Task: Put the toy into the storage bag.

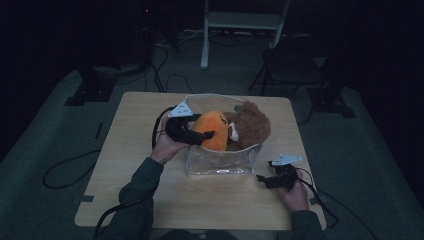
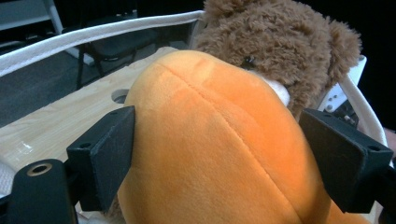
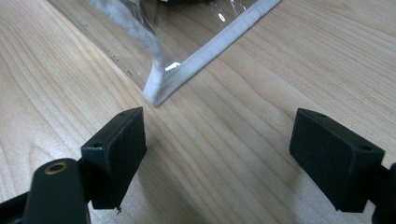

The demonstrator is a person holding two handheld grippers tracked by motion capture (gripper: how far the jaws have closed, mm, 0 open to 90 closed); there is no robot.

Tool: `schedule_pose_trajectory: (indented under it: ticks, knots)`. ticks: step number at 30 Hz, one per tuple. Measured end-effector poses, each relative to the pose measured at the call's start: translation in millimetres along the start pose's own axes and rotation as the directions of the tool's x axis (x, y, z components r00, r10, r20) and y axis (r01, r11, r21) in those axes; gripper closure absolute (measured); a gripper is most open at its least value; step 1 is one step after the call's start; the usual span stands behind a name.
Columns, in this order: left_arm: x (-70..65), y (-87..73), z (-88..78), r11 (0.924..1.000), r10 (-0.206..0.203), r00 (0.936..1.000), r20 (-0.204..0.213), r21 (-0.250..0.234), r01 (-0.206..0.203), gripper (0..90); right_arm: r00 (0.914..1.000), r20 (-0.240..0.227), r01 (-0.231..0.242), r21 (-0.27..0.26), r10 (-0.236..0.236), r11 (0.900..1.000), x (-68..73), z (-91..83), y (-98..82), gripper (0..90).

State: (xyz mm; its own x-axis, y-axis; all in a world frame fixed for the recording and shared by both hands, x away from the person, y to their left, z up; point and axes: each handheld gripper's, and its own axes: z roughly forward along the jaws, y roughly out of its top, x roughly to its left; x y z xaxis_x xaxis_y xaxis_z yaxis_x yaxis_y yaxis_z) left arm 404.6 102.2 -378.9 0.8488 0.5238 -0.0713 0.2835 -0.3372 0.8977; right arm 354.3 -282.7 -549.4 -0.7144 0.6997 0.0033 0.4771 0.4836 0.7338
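Observation:
An orange plush toy [image 1: 216, 125] sits in a clear plastic bag with white trim [image 1: 220, 164] at the middle of the wooden table, pressed against a brown teddy bear [image 1: 254, 125]. My left gripper [image 1: 207, 134] reaches into the bag from the left. Its jaws stand wide apart, one on each side of the orange plush [image 2: 210, 130], which fills the gap between them. Behind it rises the brown bear [image 2: 280, 37] and the bag's trim [image 2: 93, 35]. My right gripper [image 1: 261, 179] rests open on the table just off the bag's front right corner [image 3: 159, 93], with nothing between its jaws.
The wooden table [image 1: 150, 195] has bare room in front of and to the left of the bag. A round hole in the tabletop [image 2: 120, 95] lies beyond the plush. Chairs, a white frame [image 1: 240, 20] and cables stand on the dark floor beyond.

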Motion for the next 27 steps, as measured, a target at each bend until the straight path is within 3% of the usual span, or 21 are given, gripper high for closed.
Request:
schedule_pose_trajectory:
  ticks: [8,11,15,20,27]
  knots:
    - [0.5,0.7,-4.7,0.9991,-0.011,0.9995,0.031,-0.039,0.013,14.7,1.0000,0.000,-0.001,0.000,0.001,1.000,0.0,0.0,0.0,18.0]
    - [-2.9,0.5,-2.1,0.9994,0.029,0.9996,-0.003,0.020,-0.029,17.1,1.0000,0.000,-0.001,0.000,0.001,1.000,0.0,0.0,0.0,18.0]
    - [-3.2,0.7,-4.8,0.9984,0.045,0.9978,-0.049,0.036,-0.043,33.3,1.0000,0.000,-0.001,0.000,0.001,1.000,0.0,0.0,0.0,18.0]
    - [-4.8,0.5,-7.0,0.9963,0.072,0.9956,-0.061,0.051,-0.069,51.8,1.0000,0.000,-0.001,0.000,0.001,1.000,0.0,0.0,0.0,18.0]
    - [-6.9,0.5,-18.0,0.9976,0.068,0.9953,-0.069,0.018,-0.067,54.2,1.0000,0.001,-0.001,0.000,0.001,1.000,0.1,0.0,0.0,18.0]
